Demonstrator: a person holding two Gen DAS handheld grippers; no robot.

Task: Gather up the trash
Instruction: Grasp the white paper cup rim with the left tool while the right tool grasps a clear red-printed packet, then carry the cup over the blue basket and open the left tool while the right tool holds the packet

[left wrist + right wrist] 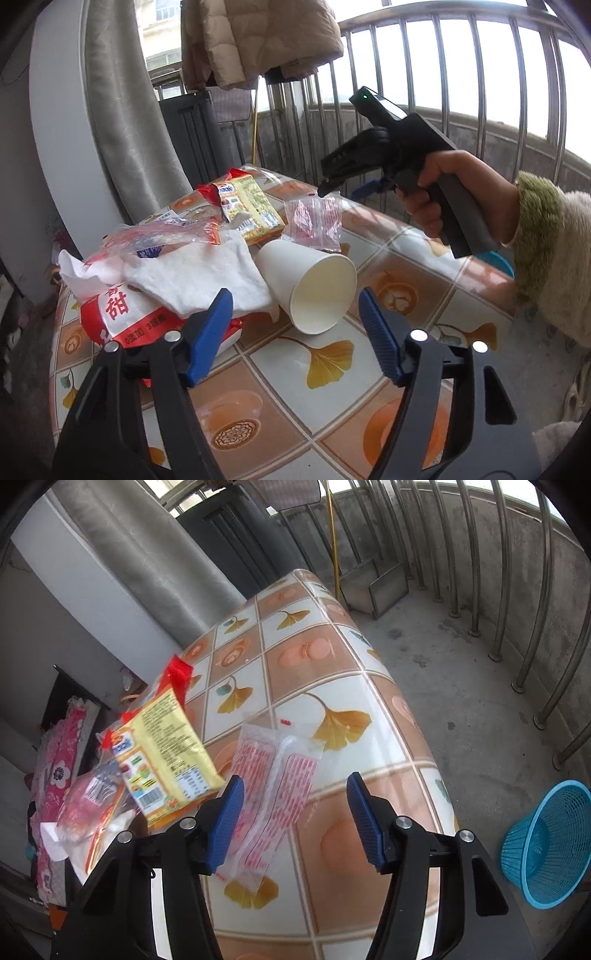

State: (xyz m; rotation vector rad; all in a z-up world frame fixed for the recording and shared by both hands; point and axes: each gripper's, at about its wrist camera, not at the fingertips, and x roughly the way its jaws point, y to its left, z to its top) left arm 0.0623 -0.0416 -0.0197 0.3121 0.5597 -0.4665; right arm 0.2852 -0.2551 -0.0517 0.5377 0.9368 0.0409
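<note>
My left jaws (295, 328) stand apart and grip nothing, and the white paper cup (308, 286) lies on its side just beyond them, its mouth turned toward me and its long axis running away to the upper left. My right jaws (293, 818) are also released and hold nothing; the clear wrapper with red print (275, 794) lies flat between and under them, its length running away from me, so I judge the right hand is nearer to its piece. Around them is the tiled-pattern desk (332, 657) with more wrappers, and a blue basket (546, 845) waits on the concrete balcony floor beside the railing.
</note>
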